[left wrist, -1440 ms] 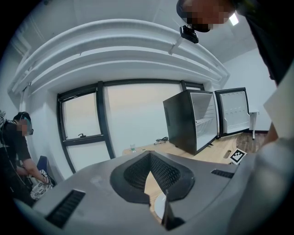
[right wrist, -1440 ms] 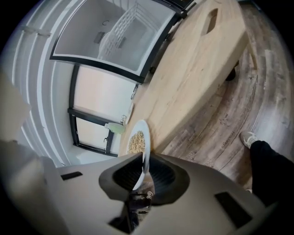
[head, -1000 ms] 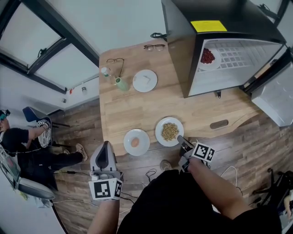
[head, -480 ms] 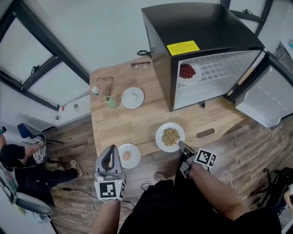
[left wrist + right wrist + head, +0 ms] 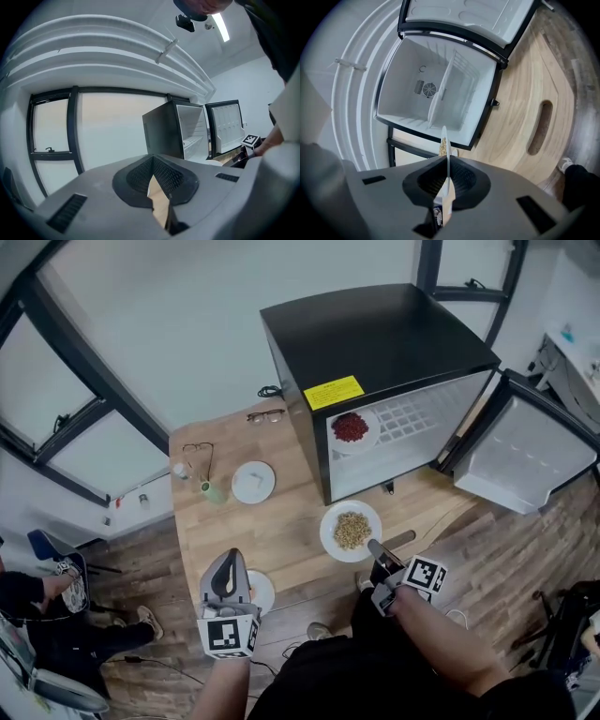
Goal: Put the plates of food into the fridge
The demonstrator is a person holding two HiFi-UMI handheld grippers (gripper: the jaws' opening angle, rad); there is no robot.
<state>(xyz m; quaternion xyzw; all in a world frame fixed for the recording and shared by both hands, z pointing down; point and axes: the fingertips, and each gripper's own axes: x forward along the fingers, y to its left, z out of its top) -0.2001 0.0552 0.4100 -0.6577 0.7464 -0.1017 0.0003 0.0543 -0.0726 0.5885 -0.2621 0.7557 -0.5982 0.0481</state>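
A white plate of grains (image 5: 351, 531) hangs just above the wooden table (image 5: 291, 521), in front of the open black fridge (image 5: 375, 343). My right gripper (image 5: 377, 551) is shut on the plate's near rim. In the right gripper view the plate (image 5: 444, 138) stands edge-on between the pads of the right gripper (image 5: 447, 161), facing the white fridge interior (image 5: 440, 89). A plate of red food (image 5: 352, 427) sits on the fridge shelf. My left gripper (image 5: 228, 585) is shut and holds nothing, partly covering a plate with an egg (image 5: 262, 592). In the left gripper view the left gripper (image 5: 152, 161) points toward the fridge (image 5: 173, 131).
The fridge door (image 5: 525, 451) swings open to the right. Another white plate (image 5: 253, 481), a green bottle (image 5: 208, 491) and two pairs of glasses (image 5: 267, 415) lie at the table's far side. A seated person (image 5: 37, 615) is at the lower left.
The right gripper has lifted the plate of grains and carried it toward the fridge. The left gripper has shifted along beside the egg plate. The whole view has drawn back.
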